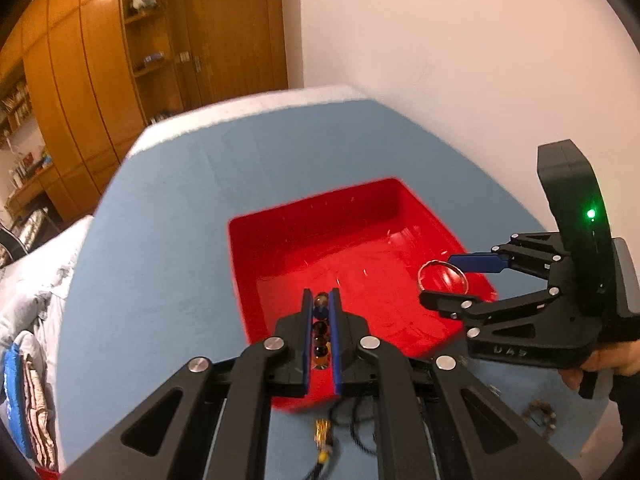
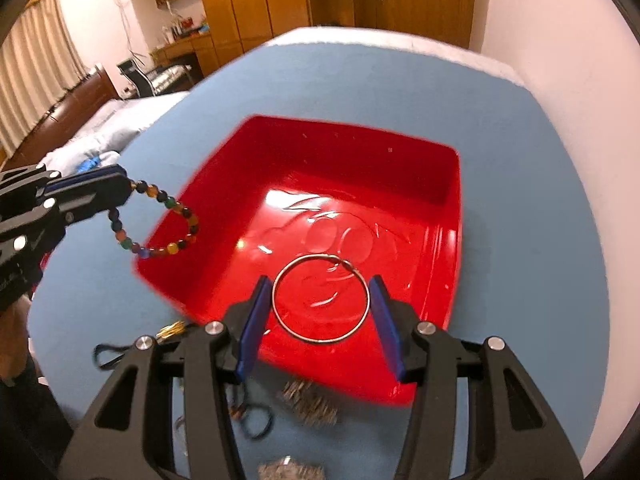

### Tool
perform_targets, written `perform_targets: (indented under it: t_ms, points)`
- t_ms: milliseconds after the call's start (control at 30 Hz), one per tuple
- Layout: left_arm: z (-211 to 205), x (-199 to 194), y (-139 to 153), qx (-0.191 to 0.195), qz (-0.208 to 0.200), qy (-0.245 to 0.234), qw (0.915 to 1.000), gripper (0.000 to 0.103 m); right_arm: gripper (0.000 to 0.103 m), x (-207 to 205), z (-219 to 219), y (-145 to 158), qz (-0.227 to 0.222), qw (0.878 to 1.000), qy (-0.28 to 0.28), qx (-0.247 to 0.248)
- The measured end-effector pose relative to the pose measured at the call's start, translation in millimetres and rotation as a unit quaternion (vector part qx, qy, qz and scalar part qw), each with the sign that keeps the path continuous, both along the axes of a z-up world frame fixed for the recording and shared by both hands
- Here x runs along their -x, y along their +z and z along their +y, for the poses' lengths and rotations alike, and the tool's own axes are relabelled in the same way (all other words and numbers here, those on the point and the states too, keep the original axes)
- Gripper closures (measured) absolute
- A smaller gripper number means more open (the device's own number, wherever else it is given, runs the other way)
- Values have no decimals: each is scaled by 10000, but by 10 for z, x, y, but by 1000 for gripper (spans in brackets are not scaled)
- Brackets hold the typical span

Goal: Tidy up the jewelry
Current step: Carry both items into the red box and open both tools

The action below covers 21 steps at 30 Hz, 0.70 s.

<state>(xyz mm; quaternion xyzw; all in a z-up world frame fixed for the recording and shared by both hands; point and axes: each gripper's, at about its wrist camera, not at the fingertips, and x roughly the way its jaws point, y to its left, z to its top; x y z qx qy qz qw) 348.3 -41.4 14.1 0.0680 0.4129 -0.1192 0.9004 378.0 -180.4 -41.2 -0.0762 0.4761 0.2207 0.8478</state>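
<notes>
While left gripper (image 1: 321, 322) pinches the bead bracelet (image 2: 160, 224) tight over the red tray's (image 2: 450, 184) near-left rim, right gripper (image 2: 320, 320) sits wide, silver ring (image 2: 320, 298) between its pads, contact unclear. Only right wrist view shows the bracelet's hanging loop.

The beaded bracelet (image 1: 321, 330) shows only as a short row of beads between the left gripper's (image 1: 321, 300) pads, the rest of its loop hidden behind the fingers. A dark cord with a gold fitting (image 1: 323, 432) is partly covered by that gripper's linkage. Two greyish heaps (image 2: 310, 402) near the red tray's (image 2: 452, 216) front rim are too blurred to identify, one cut off by the bottom edge
</notes>
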Motion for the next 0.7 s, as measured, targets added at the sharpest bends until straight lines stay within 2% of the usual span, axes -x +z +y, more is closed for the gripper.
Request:
perform_targets:
  t_ms: [233,333,400,500,567,633,700]
  points:
    - [-46,-397,-628,-20,583,-12,9983,96,54,-326,124,-396,332,9988,-42,360]
    - [-13,-496,-789,-32,726,17,9974,96,53,-375,148,-467,355,9980,-25,530]
    - [20,-528,-832,-20,760,52,9971,95,49,-384,165,-478,364,9978,1,560]
    - [52,-524,-856,-42,739,85,9972,81,43,-346,187,-462,331,9977,19,586]
    - [56,-482,-840,-86,684,98,9976,69,43,-315,172,-444,317,9977,9,591]
    - [33,-436,-795,-111,598,105,9981,65,42,-308,159,-426,283,9980,-9,560]
    - [55,-344,-669,-98,458,141,9988,56,40,-255,123,-351,213,9984,-43,525]
